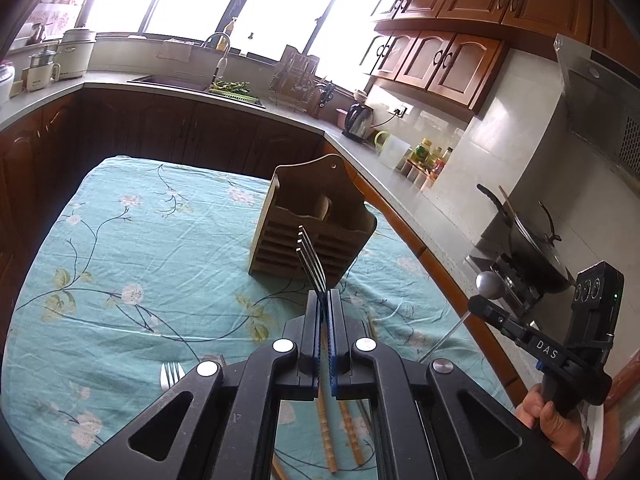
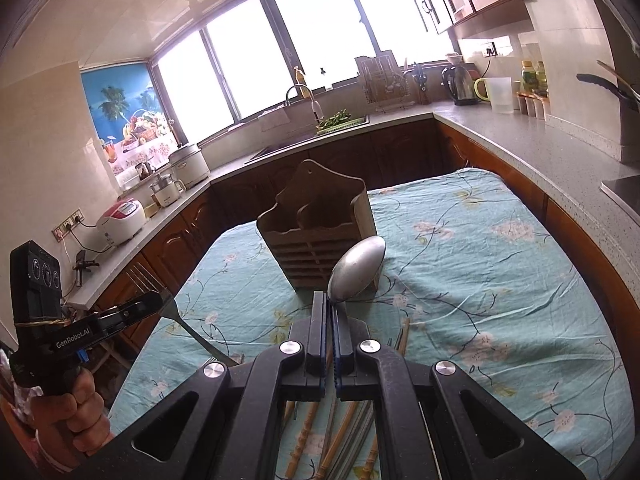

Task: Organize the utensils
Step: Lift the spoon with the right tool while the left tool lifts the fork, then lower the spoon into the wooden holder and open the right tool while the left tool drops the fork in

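A wooden utensil holder (image 1: 316, 224) with slatted front and open compartments stands on the teal flowered tablecloth (image 1: 132, 248); it also shows in the right wrist view (image 2: 320, 228). My left gripper (image 1: 325, 296) is shut on a metal fork (image 1: 310, 258), tines pointing up toward the holder. My right gripper (image 2: 331, 300) is shut on a metal spoon (image 2: 356, 270), bowl raised just in front of the holder. The right gripper also shows at the right of the left wrist view (image 1: 480, 304), the left gripper at the left of the right wrist view (image 2: 154, 302).
Another fork (image 1: 170, 374) and bamboo chopsticks (image 1: 326, 432) lie on the cloth under the grippers, also in the right wrist view (image 2: 304, 436). Kitchen counters (image 1: 404, 196) with a kettle (image 1: 358, 120), jars and a stove pot (image 1: 532, 240) surround the table.
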`<state>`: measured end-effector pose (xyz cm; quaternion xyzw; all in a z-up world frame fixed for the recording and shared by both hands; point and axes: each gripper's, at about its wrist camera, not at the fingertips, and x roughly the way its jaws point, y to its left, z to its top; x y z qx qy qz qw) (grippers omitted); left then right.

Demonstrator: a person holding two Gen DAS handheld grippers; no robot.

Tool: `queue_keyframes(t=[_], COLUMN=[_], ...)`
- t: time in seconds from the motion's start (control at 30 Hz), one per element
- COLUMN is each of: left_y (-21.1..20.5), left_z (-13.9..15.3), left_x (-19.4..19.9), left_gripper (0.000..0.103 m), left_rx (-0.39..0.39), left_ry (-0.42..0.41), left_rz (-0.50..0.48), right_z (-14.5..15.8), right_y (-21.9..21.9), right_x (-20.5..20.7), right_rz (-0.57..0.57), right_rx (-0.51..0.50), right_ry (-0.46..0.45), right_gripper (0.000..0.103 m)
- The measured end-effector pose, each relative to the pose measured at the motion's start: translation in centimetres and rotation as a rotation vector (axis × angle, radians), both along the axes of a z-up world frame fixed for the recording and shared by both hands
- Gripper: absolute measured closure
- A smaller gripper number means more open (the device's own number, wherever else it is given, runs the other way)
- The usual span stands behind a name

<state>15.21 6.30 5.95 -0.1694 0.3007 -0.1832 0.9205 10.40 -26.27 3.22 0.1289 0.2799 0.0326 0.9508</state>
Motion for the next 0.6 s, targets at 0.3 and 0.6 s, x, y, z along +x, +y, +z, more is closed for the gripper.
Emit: queue_keyframes(t=[0.3, 0.6], left_y=[0.2, 0.9], left_z=[1.2, 3.0], left_x=[3.4, 9.2], left_gripper=[0.103, 0.103], left_rx=[-0.042, -0.108], left_ry=[-0.04, -0.135], left_rz=[-0.001, -0.003], right_z=[2.1, 5.3], right_y=[-0.7, -1.7], right_x=[2.8, 7.4], right_rz=[-0.017, -0.06], right_rx=[-0.002, -0.058], right_ry=[-0.069, -0.158], right_gripper=[0.101, 0.101])
